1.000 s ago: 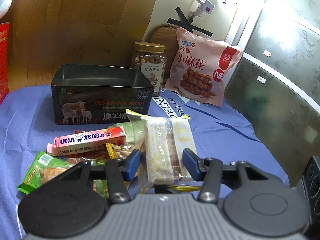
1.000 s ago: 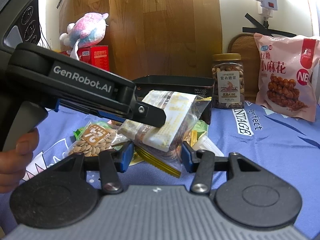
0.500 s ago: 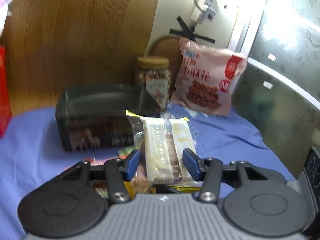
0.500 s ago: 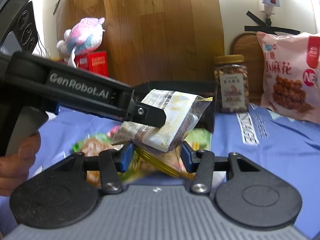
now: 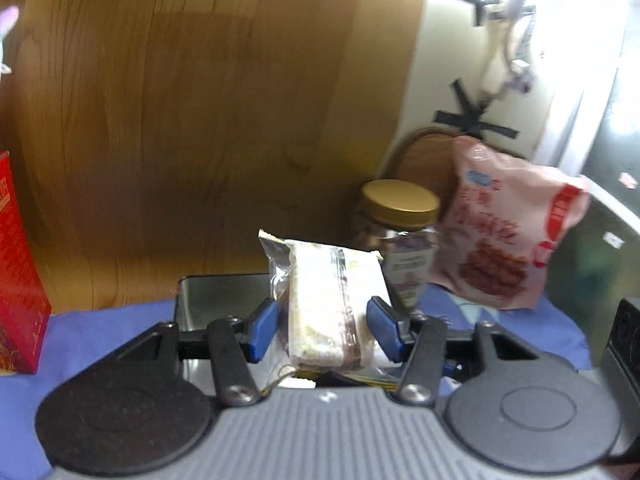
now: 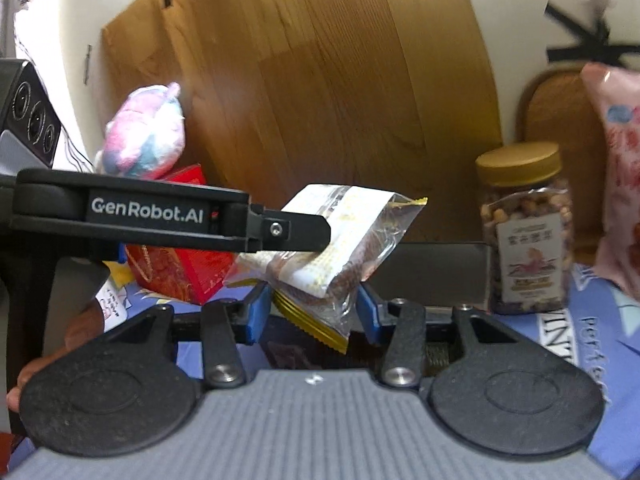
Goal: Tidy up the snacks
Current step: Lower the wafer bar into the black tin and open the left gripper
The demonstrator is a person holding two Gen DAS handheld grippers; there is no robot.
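Two claws are meeting on one snack packet (image 5: 328,300), which I am holding aloft over the open tin (image 5: 208,300). Left claw (image 5: 322,332) is pinching its soft, crushable middle. Right claw (image 6: 312,312) is straddling the slippery wrapper end; I cannot tell whether it is pressing. I am advising a light grip across the width.

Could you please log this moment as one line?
left gripper: shut on snack pack | right gripper: around same pack | tin: open, behind
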